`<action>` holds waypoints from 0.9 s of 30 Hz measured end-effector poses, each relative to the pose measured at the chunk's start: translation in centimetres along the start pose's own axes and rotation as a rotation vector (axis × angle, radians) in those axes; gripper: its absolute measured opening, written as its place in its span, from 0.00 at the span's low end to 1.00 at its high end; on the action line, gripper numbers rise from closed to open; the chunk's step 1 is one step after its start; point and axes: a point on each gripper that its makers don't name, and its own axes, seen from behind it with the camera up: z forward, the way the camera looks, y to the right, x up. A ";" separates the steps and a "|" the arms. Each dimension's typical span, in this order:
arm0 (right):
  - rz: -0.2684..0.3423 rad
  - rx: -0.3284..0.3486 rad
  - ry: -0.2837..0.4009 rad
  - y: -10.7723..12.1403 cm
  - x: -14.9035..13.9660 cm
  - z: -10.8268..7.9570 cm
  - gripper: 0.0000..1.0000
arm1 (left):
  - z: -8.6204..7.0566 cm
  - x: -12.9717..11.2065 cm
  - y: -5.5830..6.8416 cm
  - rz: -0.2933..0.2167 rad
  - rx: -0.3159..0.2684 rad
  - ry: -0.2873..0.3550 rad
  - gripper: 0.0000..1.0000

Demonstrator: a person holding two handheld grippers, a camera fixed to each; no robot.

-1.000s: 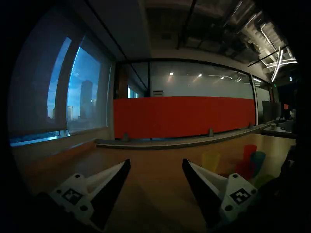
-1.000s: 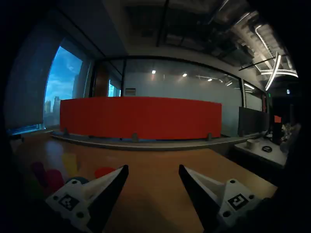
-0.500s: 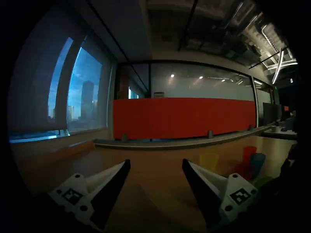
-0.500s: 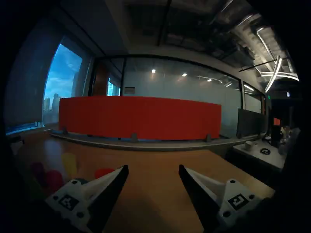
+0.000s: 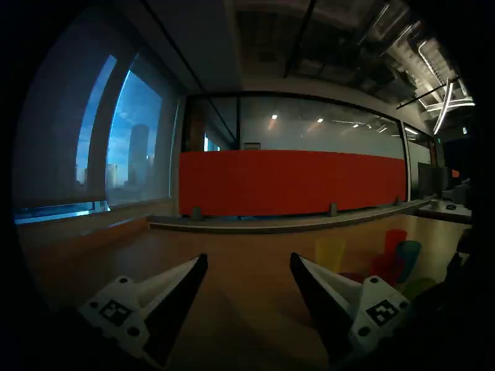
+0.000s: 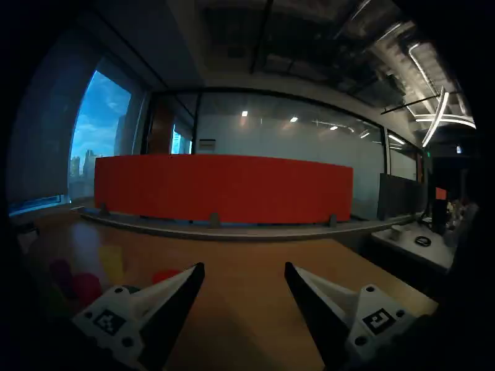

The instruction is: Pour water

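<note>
- The left gripper [image 5: 247, 256] is held level, low over the wooden worktop [image 5: 247, 321]. Its fingers are spread wide with nothing between them.
- The right gripper [image 6: 244, 266] has much the same pose (level, pointing at the red partition [image 6: 223, 188]), with its fingers parted and empty.
- The coloured cups [image 5: 393, 247] stand clustered on the worktop, between the two grippers and apart from both.
- The light is too dim to tell whether any cup holds water.
</note>
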 end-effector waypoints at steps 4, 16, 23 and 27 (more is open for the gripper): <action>-0.003 0.000 0.000 0.0 0.1 0.0 1.00 | 0.1 -0.3 0.1 0.002 0.000 -0.007 0.99; -0.001 -0.007 -0.001 0.3 -0.2 0.1 1.00 | 0.2 -0.7 0.2 -0.002 -0.007 -0.023 0.99; -0.003 -0.010 0.000 0.3 0.0 0.0 1.00 | 0.2 -0.7 0.1 -0.002 -0.004 -0.024 0.99; -0.004 -0.011 0.001 0.4 0.1 0.0 1.00 | 0.2 -0.7 0.1 -0.002 -0.004 -0.024 0.99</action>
